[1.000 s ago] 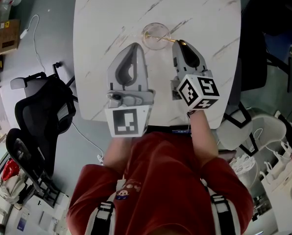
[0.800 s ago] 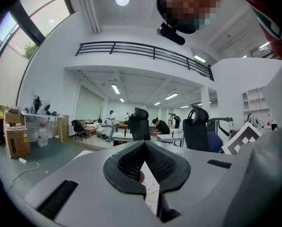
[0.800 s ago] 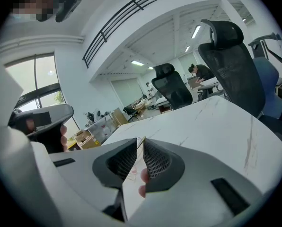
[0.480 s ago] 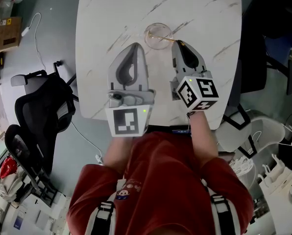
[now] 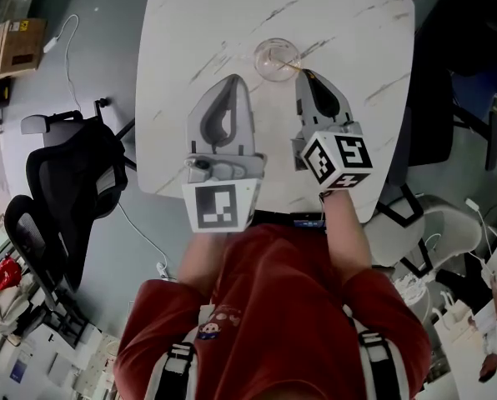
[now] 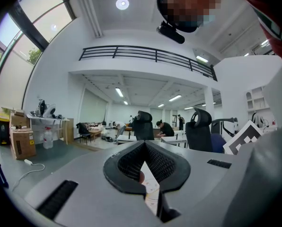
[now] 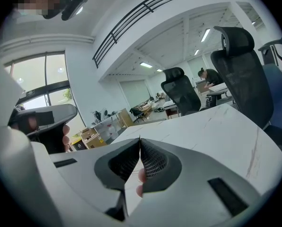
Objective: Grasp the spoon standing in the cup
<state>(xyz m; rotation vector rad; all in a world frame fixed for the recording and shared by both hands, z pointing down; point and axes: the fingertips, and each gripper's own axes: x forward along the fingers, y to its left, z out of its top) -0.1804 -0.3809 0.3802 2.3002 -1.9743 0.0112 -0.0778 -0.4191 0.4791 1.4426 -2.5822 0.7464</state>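
A clear glass cup (image 5: 275,59) stands on the white marble table (image 5: 348,23). A gold spoon (image 5: 283,65) leans in it, its handle pointing right over the rim. My right gripper (image 5: 305,73) has its tips at the handle's end with the jaws drawn together on it. In the right gripper view the jaws (image 7: 140,140) meet at a point and hide the spoon and cup. My left gripper (image 5: 229,79) hovers left of and below the cup. Its jaws are shut on nothing and meet at the tip (image 6: 145,144).
A black office chair (image 5: 65,190) stands left of the table, with a white cable (image 5: 65,65) and a cardboard box (image 5: 15,44) on the floor beyond it. More chairs stand to the right. The table's near edge lies under both grippers.
The head view has drifted, so table and cup sit slightly further right. Both grippers keep their places by the cup, the right tips staying at the spoon handle's end.
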